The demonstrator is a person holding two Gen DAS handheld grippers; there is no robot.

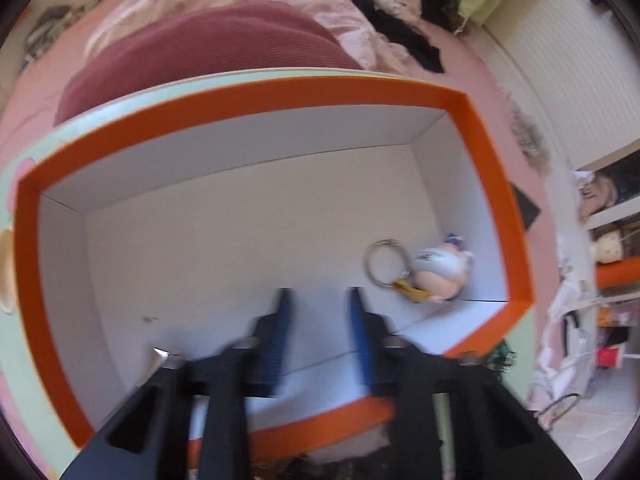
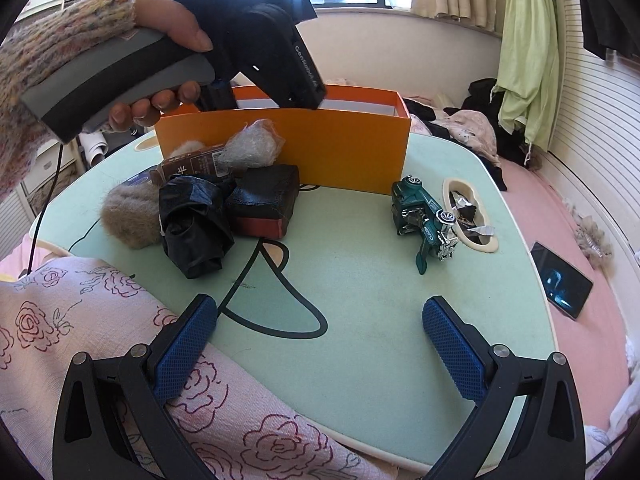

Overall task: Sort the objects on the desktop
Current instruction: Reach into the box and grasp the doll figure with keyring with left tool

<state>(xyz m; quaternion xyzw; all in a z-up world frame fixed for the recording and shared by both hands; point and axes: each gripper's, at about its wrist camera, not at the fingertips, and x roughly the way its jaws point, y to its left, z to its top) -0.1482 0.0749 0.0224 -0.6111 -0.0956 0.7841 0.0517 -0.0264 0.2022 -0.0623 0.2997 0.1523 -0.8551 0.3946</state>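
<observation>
Left tongs [image 1: 319, 300]: pads drawn close together, only a narrow slit showing through the blur, nothing in it. I read them as pressed shut and empty. They point steeply down into the orange box [image 1: 256, 92].

Box contents: one keyring charm [image 1: 438, 274], lying on the white floor at about 2 o'clock from the left tips, near but not touching them, close to the right-hand wall. Its metal ring [image 1: 386, 264] sits on the 9 o'clock side of the little figure, so the long axis runs roughly 9 to 3. The blur hides finer detail.

Right tongs [image 2: 320, 344]: spread wide, empty, over the pale green table [image 2: 360, 360].

From the right tips outward:
- Green toy car [image 2: 426, 220] at 1 o'clock, tipped on its side, long axis about 11 to 5, just beside a cream oval dish [image 2: 450, 184] holding foil scraps.
- Pile at 11 o'clock — black bag [image 2: 192, 224], fur ball [image 2: 128, 216], dark block [image 2: 266, 204].
- The box at 12, behind both.
</observation>
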